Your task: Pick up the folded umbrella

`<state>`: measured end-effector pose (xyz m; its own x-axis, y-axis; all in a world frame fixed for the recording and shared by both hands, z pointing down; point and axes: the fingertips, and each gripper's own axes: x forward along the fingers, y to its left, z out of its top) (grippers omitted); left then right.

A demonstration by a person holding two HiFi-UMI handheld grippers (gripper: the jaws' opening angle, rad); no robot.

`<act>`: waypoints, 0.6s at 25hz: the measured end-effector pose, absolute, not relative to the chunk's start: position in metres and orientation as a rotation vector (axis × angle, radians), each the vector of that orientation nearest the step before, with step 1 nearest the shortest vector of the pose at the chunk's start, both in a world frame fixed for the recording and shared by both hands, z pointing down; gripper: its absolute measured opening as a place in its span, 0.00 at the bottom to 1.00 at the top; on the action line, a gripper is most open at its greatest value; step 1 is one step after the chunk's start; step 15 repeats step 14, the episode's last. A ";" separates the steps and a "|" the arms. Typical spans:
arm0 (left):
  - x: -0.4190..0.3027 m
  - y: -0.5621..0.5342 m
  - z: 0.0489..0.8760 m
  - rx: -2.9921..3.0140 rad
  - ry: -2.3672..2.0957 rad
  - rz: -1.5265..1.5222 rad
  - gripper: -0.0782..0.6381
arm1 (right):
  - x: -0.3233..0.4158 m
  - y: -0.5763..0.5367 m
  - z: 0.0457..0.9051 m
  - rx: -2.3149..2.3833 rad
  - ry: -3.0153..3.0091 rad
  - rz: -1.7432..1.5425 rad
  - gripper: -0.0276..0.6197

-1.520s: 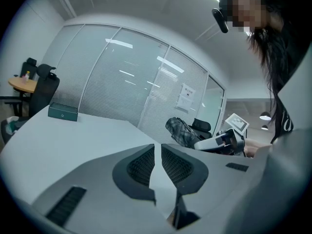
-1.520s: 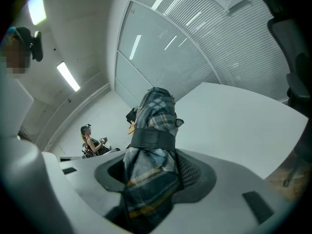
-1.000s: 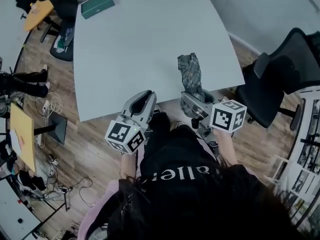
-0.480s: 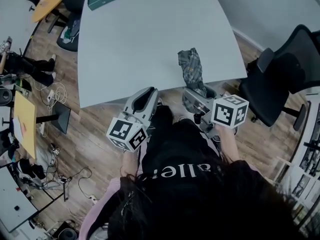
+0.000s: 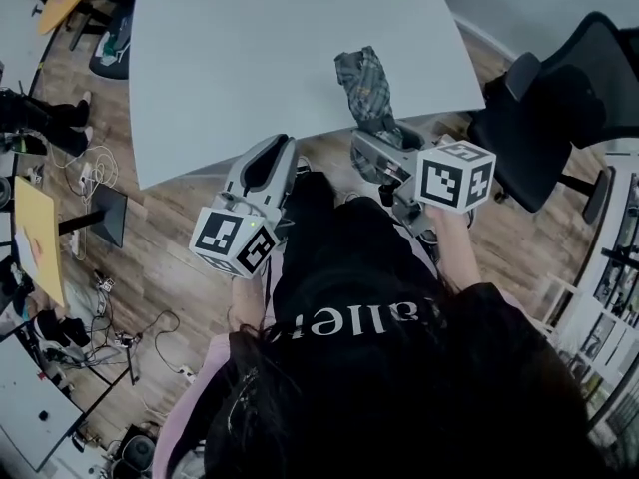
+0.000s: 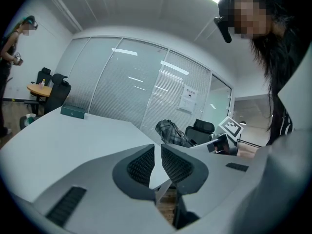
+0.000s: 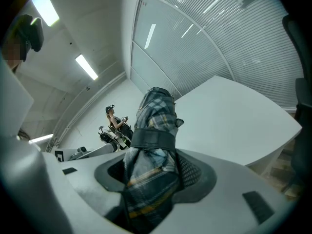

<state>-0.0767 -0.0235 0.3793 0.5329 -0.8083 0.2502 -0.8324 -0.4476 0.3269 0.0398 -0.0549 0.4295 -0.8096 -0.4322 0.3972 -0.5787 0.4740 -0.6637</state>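
The folded umbrella [image 5: 361,83] is clamped by its near end in the right tool [image 5: 373,140], over the near edge of the desk [image 5: 250,48]. The left tool [image 5: 268,156] is seen nearly closed and empty. With so short a grip on soft fabric, the umbrella could be let slip and dropped.

The head view looks steeply down past the person's black-clad shoulders [image 5: 379,367] onto the near edge of the pale grey curved bench [image 5: 260,58]. The left gripper view rides low behind the grey left tongs [image 6: 155,147], facing across the benchtop. The right gripper view sits close behind the grey right tongs [image 7: 153,167], its frame rolled (the ribbed glass wall [image 7: 219,48] leans). All three share the bench and the dark plaid folded umbrella [image 5: 364,88].
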 end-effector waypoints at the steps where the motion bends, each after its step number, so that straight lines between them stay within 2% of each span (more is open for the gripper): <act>1: -0.076 -0.022 0.380 2.364 -1.342 0.081 0.19 | 0.040 -0.055 0.430 0.883 -2.540 1.248 0.41; 15: -0.085 -0.017 0.387 2.361 -1.337 0.091 0.19 | 0.046 -0.058 0.429 0.954 -2.537 1.245 0.41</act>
